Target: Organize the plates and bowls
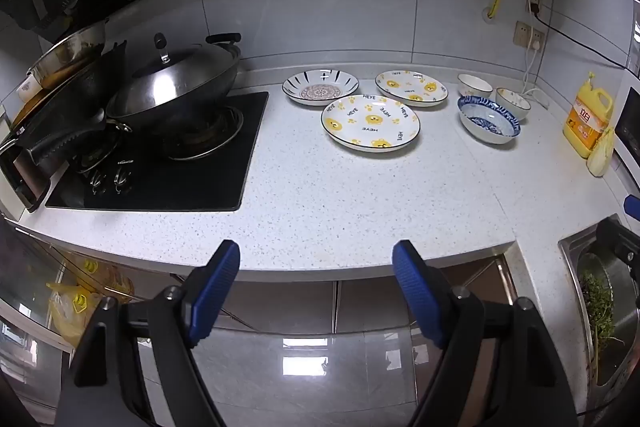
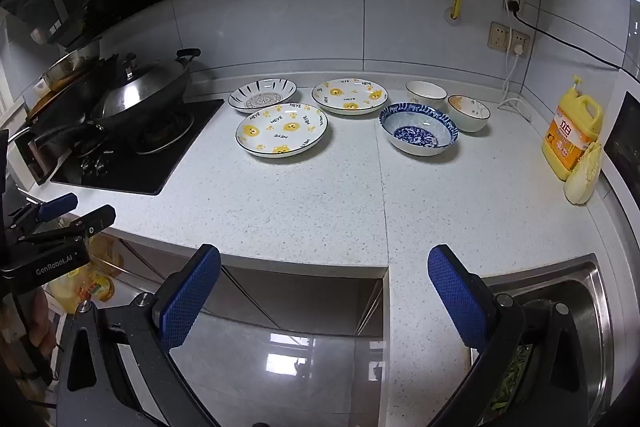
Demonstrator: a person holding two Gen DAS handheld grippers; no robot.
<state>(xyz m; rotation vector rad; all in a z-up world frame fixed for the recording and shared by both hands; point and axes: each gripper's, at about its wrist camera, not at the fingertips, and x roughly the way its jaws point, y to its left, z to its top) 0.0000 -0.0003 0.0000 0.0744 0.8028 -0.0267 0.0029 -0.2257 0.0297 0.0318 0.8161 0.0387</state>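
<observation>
On the counter [image 2: 320, 211] lie three plates and three bowls, well apart from both tongs. A good start is probably to take the near bear plate [image 2: 281, 129] by its rim and stack it on the far bear plate [image 2: 349, 95]. The left tongs [image 1: 316, 263] and right tongs [image 2: 324, 267] stand wide and empty, tilted down over the counter's front edge.

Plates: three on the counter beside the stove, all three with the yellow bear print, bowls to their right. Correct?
Not quite. Only two plates carry the yellow bear print: the front plate and the back right plate. The back left plate has black stripes and a round patterned centre. The right wrist view shows it. The rest holds: three plates on the counter beside the stove, bowls to their right.
</observation>
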